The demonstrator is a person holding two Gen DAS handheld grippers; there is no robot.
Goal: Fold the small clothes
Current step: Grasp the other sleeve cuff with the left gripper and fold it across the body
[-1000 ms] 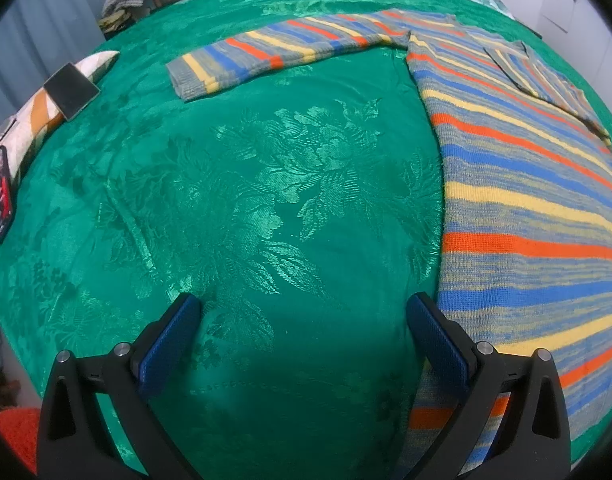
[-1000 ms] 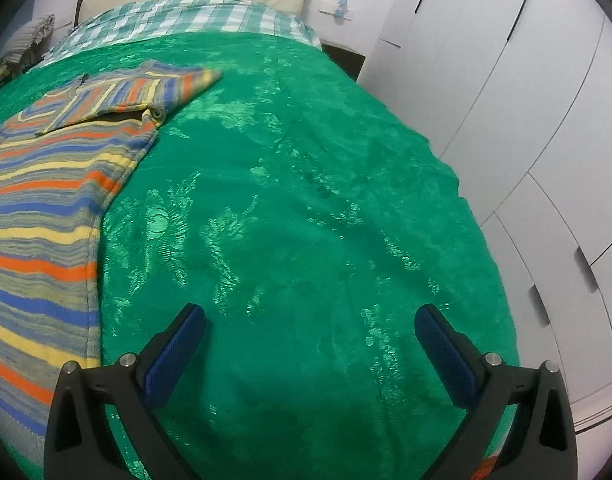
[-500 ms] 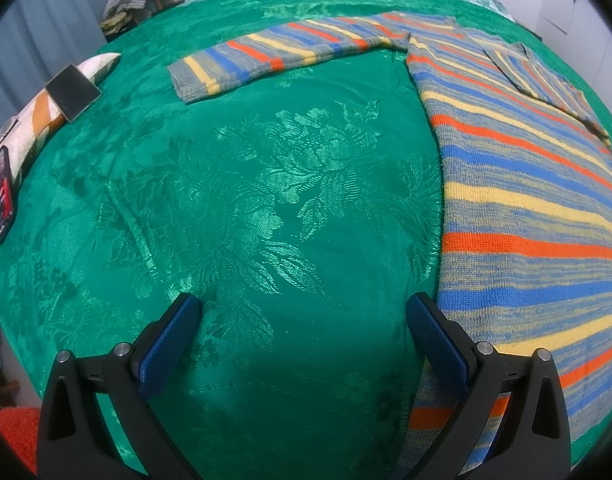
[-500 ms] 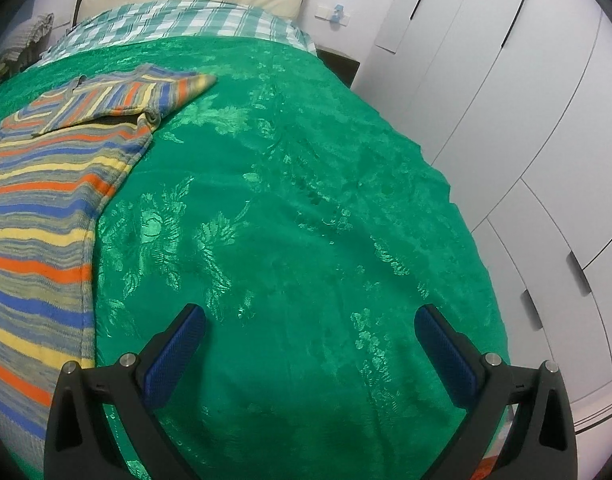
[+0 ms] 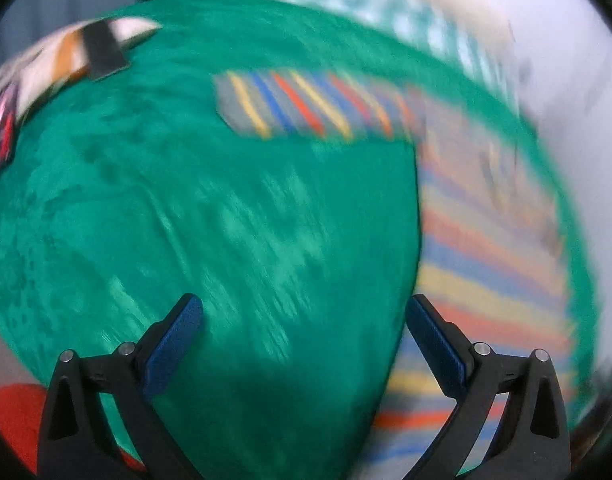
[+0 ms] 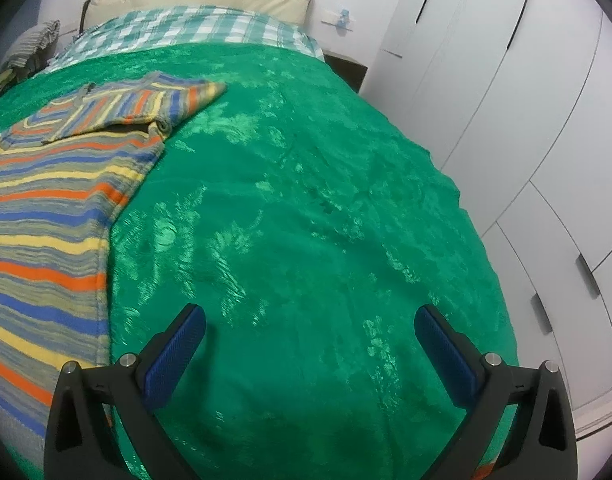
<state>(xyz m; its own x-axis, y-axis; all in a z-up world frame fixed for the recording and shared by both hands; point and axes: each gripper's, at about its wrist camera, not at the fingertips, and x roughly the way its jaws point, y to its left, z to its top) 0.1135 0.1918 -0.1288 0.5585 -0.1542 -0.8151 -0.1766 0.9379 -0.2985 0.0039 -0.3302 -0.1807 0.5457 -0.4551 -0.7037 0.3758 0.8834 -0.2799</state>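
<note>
Left view has swung since half a second ago: now motion-blurred, with the sleeve (image 5: pixel 306 108) nearer the centre and the white wall showing at right. Right view barely shifts. Left tongs (image 5: pixel 304 320) gape wide, nothing between the blue pads (image 5: pixel 174 340), hovering over the green bedspread (image 5: pixel 226 220). Right tongs (image 6: pixel 309 330) are equally wide and empty, over bare bedspread. Striped sweater (image 6: pixel 46 220) lies flat on the bed, body at the left of the right view, its other sleeve (image 6: pixel 146 108) folded across the chest (left sleeve extended sideways). Pillow (image 5: pixel 66 56) with a dark phone-like slab (image 5: pixel 104 54) on it sits at the far left. Wardrobe doors (image 6: pixel 525 120) flank the bed.
</note>
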